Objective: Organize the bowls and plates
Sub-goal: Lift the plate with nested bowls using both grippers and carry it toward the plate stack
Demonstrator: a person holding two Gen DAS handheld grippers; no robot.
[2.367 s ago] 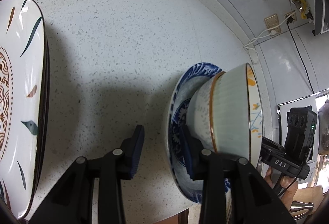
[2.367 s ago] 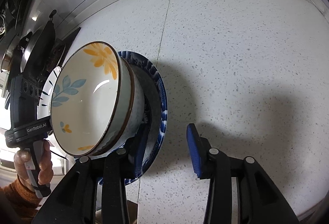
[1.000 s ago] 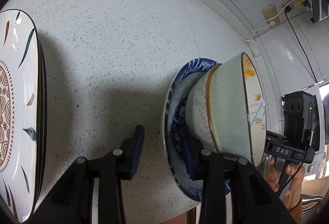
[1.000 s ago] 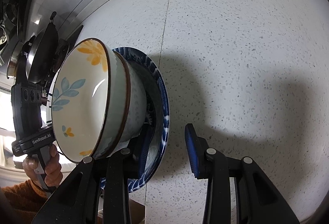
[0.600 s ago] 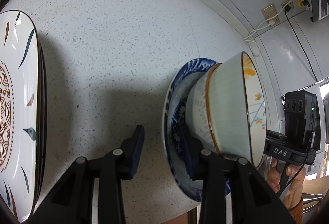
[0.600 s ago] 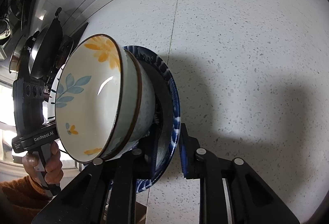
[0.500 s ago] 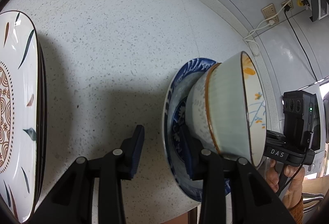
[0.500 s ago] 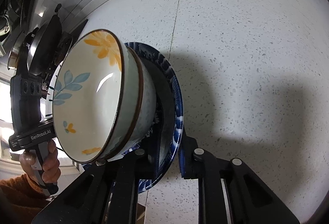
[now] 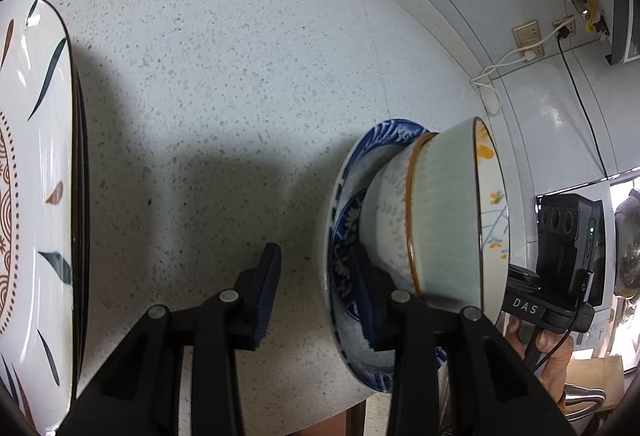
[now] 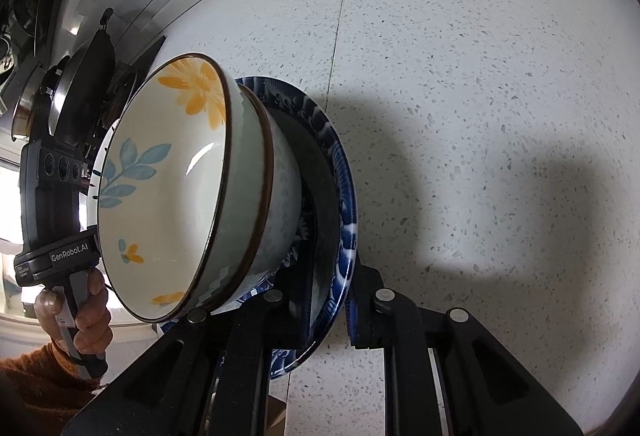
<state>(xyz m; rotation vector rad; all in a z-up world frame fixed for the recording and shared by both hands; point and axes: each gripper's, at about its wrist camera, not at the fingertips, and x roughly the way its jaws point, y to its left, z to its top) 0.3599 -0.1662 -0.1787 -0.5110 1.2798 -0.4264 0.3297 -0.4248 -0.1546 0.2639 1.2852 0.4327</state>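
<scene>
1. Left wrist view: my left gripper (image 9: 316, 292) sat partly open, straddling the rim of the blue plate (image 9: 340, 203). One finger was inside the plate, under the bowl (image 9: 436, 220), and the other hung over bare counter (image 9: 240, 75) with a clear gap, so nothing was pinched. The bowl sat in the plate near the counter's front edge. A white leaf-pattern platter (image 9: 36, 175) lay well apart at the far left. I could see my other hand (image 9: 548, 352) gripping its handle behind the bowl.
2. Right wrist view: my right gripper (image 10: 332, 308) had just been closing, and its jaws were clamped on the blue plate's (image 10: 340, 195) rim, pads on both sides. The flowered bowl (image 10: 172, 187) rested inside the plate. My left hand (image 10: 88, 328), in an orange sleeve (image 10: 28, 384), held its handle beyond the bowl.
</scene>
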